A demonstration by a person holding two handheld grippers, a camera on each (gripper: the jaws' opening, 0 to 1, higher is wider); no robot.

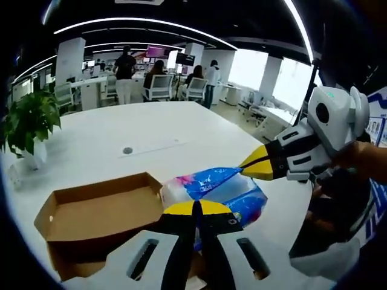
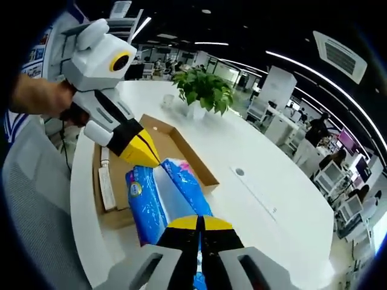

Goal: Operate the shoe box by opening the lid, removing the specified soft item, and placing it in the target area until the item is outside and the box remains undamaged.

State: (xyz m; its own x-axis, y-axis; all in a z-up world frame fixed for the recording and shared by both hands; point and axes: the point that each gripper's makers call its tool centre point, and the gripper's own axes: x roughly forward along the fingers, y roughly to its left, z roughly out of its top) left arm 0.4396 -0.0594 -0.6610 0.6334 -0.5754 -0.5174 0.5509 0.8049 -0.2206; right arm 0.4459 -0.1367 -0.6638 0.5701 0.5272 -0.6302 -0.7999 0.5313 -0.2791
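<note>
A soft blue tissue pack (image 1: 224,187) (image 2: 163,199) hangs just above the white table, stretched between both grippers. My left gripper (image 1: 196,208) is shut on its near end. In the right gripper view the left gripper (image 2: 144,154) comes in from the left and pinches the pack's far end. My right gripper (image 2: 199,222) is shut on the other end, and its yellow tip (image 1: 257,164) also enters the left gripper view from the right. The open brown cardboard shoe box (image 1: 97,211) (image 2: 175,142) lies on the table beside and partly under the pack, and its inside looks bare.
The white table (image 1: 151,133) (image 2: 260,157) stretches far beyond the box, with a round grommet (image 1: 127,150) (image 2: 240,171) in it. A potted plant (image 1: 30,121) (image 2: 205,90) stands near one edge. A grey chair (image 2: 30,199) is beside the table. People and desks (image 1: 157,78) are far behind.
</note>
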